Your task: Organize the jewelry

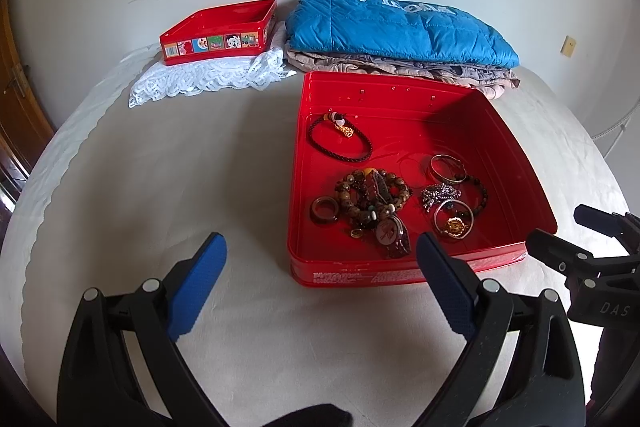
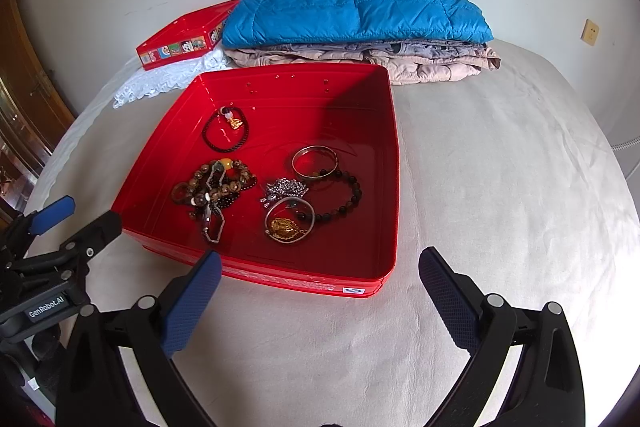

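Both the left gripper [image 1: 322,259] and the right gripper [image 2: 320,273] hang with fingers spread wide and hold nothing, just short of the red tin's [image 2: 394,187] near wall. All the jewelry lies inside that tin: a dark cord bracelet [image 2: 226,131] alone toward its far wall, a tangled bead heap [image 2: 212,189] and metal bangles [image 2: 314,161] nearer. Any pick is best made on a loose outlying piece, pinched low, rather than the knot; whether sorting is beginning or finished, I cannot tell.

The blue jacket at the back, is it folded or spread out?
Folded. The blue jacket lies as a compact bundle on top of another folded beige garment, behind the red box.
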Demonstrator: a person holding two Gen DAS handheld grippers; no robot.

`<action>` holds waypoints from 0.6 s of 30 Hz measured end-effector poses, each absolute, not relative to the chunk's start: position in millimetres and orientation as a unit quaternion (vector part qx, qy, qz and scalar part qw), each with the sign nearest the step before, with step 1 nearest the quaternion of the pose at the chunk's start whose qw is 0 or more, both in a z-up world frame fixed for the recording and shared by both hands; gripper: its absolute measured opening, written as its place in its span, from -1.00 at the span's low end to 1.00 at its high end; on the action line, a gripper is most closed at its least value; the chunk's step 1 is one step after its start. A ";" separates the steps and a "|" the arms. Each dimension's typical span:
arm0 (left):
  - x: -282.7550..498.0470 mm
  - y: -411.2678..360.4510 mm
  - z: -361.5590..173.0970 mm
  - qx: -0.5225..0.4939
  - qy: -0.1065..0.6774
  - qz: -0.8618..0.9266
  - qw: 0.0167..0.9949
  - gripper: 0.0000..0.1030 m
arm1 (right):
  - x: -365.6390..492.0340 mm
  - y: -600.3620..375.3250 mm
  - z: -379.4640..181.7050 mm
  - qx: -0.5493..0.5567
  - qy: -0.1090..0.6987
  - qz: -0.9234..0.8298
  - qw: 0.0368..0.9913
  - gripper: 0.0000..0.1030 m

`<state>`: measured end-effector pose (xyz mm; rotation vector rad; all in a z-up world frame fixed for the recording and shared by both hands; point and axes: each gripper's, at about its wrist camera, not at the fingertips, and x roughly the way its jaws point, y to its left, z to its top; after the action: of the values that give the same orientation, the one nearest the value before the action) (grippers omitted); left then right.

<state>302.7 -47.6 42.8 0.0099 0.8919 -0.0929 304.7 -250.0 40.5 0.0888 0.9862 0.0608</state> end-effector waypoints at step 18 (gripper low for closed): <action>304.8 -46.1 42.0 0.008 0.428 -0.045 0.902 0.84 | 304.8 -249.7 40.8 0.043 0.473 0.029 0.880 0.92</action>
<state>304.8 -46.1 42.0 0.0162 0.8859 -0.0923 304.8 -249.7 40.8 0.0895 0.9860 0.0598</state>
